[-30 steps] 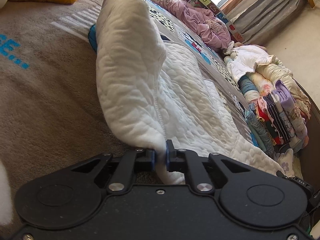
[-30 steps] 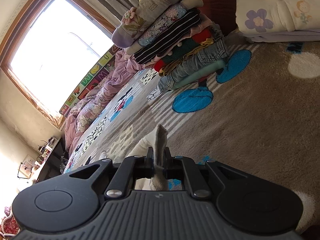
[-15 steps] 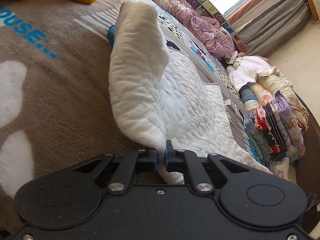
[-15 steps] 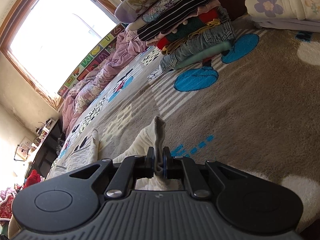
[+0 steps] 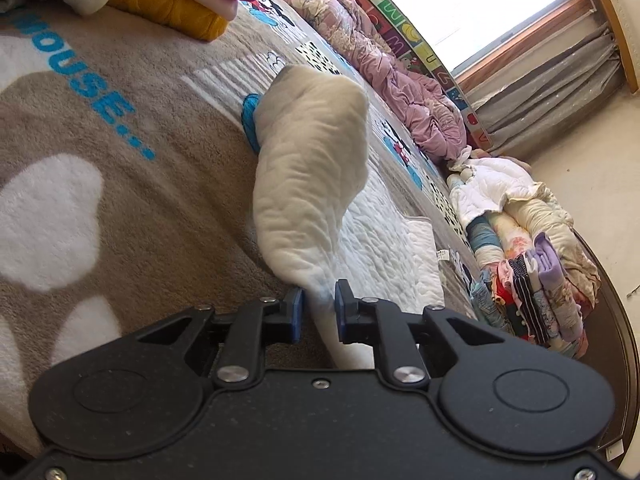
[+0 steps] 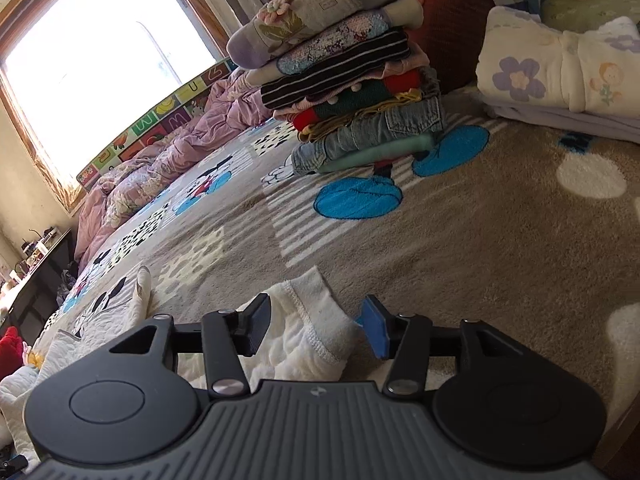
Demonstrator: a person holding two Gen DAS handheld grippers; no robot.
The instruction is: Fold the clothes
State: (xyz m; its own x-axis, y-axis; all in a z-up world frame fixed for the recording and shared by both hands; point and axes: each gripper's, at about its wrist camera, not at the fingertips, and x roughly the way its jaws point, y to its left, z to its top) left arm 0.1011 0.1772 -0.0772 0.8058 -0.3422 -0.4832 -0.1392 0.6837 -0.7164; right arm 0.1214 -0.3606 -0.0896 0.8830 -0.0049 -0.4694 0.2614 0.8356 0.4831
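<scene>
Both grippers opening to drop fold: left gripper (image 5: 318, 306) jaws parting around white quilted cotton garment (image 5: 312, 184), right gripper (image 6: 316, 330) wide, hem slack between pads. Garment lies on beige cartoon-print bed blanket (image 6: 500, 248).

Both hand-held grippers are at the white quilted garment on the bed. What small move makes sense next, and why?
Probably draw both back clear. The right hand-held gripper is opening, its pads off the white quilted garment, whose hem lies slack between them. The left hand-held gripper is opening too, the folded-over edge standing between its pads.
</scene>
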